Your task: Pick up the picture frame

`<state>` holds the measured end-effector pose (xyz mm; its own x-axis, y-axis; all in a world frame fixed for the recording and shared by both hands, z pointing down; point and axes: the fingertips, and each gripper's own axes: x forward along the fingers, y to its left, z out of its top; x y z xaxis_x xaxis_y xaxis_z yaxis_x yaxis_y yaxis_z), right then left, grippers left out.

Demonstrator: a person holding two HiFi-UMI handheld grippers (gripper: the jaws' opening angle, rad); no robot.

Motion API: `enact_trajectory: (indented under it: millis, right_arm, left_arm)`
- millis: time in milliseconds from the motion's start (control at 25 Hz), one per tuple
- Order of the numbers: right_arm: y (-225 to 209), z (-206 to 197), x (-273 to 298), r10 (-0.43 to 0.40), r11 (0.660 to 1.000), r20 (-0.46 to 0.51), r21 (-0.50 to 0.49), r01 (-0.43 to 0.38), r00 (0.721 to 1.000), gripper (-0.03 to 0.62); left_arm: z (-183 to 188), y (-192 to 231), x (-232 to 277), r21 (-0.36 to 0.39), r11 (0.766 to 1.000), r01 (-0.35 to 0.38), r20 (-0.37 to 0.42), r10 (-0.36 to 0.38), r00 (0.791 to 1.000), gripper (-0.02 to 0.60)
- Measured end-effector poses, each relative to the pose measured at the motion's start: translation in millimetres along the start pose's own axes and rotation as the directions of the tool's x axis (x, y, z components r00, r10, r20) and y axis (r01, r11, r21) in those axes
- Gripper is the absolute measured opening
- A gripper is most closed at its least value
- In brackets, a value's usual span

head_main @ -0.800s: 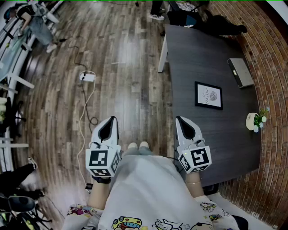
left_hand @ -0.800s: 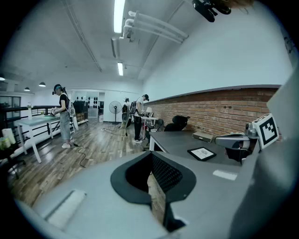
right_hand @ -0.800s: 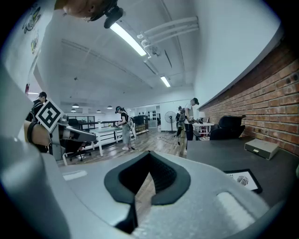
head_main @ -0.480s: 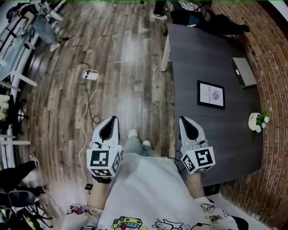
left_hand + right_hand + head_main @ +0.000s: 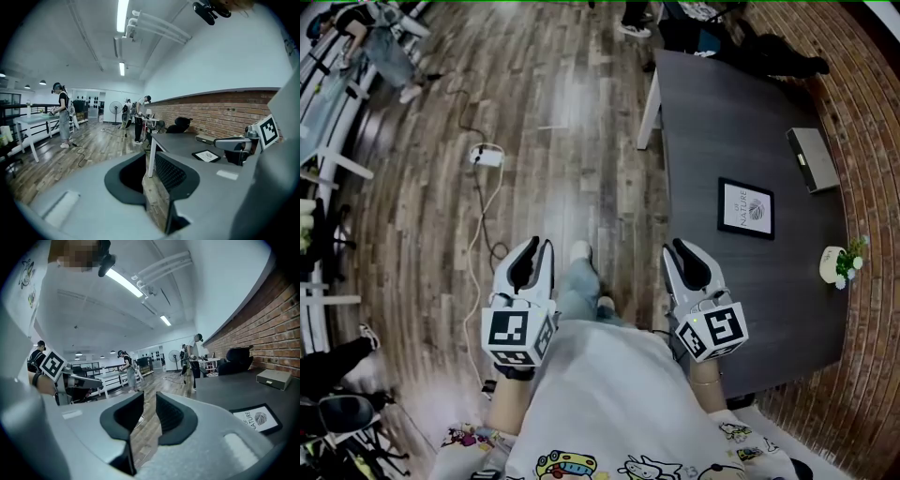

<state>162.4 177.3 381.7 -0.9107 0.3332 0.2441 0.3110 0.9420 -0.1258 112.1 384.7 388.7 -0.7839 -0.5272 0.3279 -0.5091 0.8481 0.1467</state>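
Well: L tool (image 5: 536,249), R tool (image 5: 675,251) empty, jaws slightly apart; picture frame (image 5: 746,207) flat on table (image 5: 722,122), print hard to read.

I see a black picture frame (image 5: 745,207) around a white print, on a dark grey counter (image 5: 712,122); the floor (image 5: 553,131) is streaked brown planks, the wall (image 5: 872,122) apparently reddish brick.

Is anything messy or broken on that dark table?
Nothing stands out. The picture frame lies flat on the table, the little plant pot stands upright, and the grey box sits near the brick wall.
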Motion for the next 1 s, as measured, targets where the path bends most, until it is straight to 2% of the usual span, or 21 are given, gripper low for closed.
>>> enact_trajectory:
  millis: [240,600,1000]
  right_arm:
    - [-15,6,54,-0.023,1.000,-0.020,0.001,0.023,1.000,0.086]
    - [-53,34,138,-0.057,0.998,0.002,0.011,0.057,0.998,0.086]
    - [-80,48,194,-0.111,0.993,0.004,0.026,0.111,0.994,0.086]
  left_arm:
    - [21,33,46,0.005,1.000,0.020,0.000,-0.020,1.000,0.081]
    - [58,77,130,0.027,0.998,0.057,0.005,-0.057,0.998,0.093]
    - [74,112,184,0.033,0.996,0.089,-0.005,-0.089,0.996,0.095]
